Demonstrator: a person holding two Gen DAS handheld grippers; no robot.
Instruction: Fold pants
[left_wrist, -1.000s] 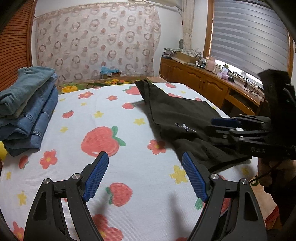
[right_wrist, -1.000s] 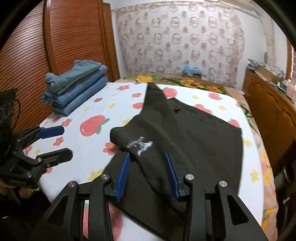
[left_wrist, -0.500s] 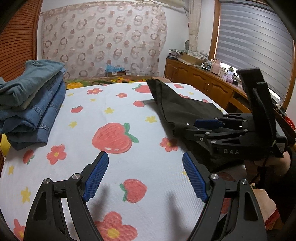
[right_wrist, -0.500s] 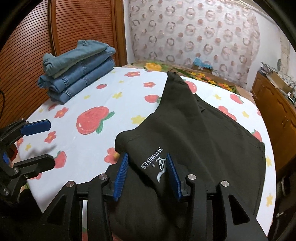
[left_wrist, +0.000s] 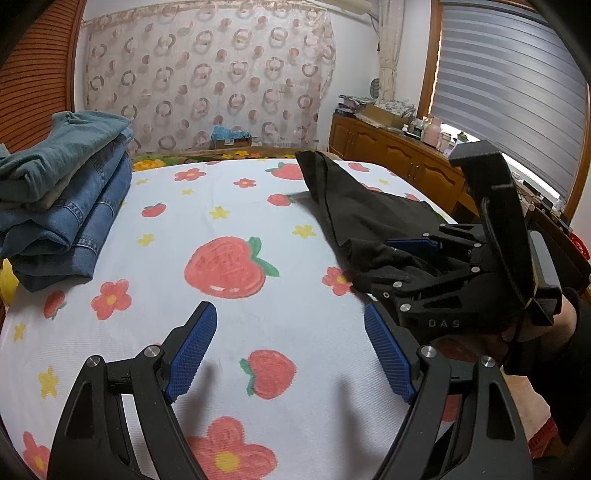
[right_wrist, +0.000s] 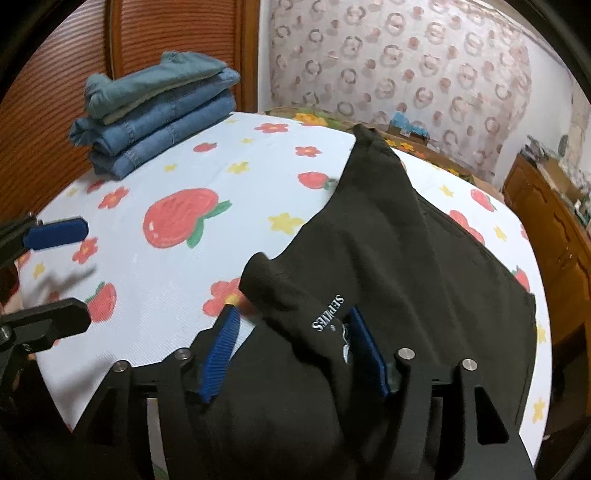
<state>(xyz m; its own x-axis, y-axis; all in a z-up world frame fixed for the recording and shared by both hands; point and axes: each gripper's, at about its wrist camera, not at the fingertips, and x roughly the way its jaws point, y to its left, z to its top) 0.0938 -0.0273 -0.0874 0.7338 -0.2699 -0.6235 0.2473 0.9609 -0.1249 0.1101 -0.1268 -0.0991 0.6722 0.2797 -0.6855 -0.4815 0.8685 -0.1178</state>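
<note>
Folding is barely begun: the black pants (right_wrist: 399, 258) sprawl over the worktop's (left_wrist: 258, 314) 3 o'clock side, right tongs (right_wrist: 291, 350) clasping a bunched fold, left tongs (left_wrist: 291, 350) wide, empty.

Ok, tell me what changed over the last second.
The right gripper carried the black pants' folded corner leftward over the strawberry sheet, its pads apparently a bit wider apart around the cloth. The left gripper stayed open and empty; the folded jeans stack is untouched.
</note>
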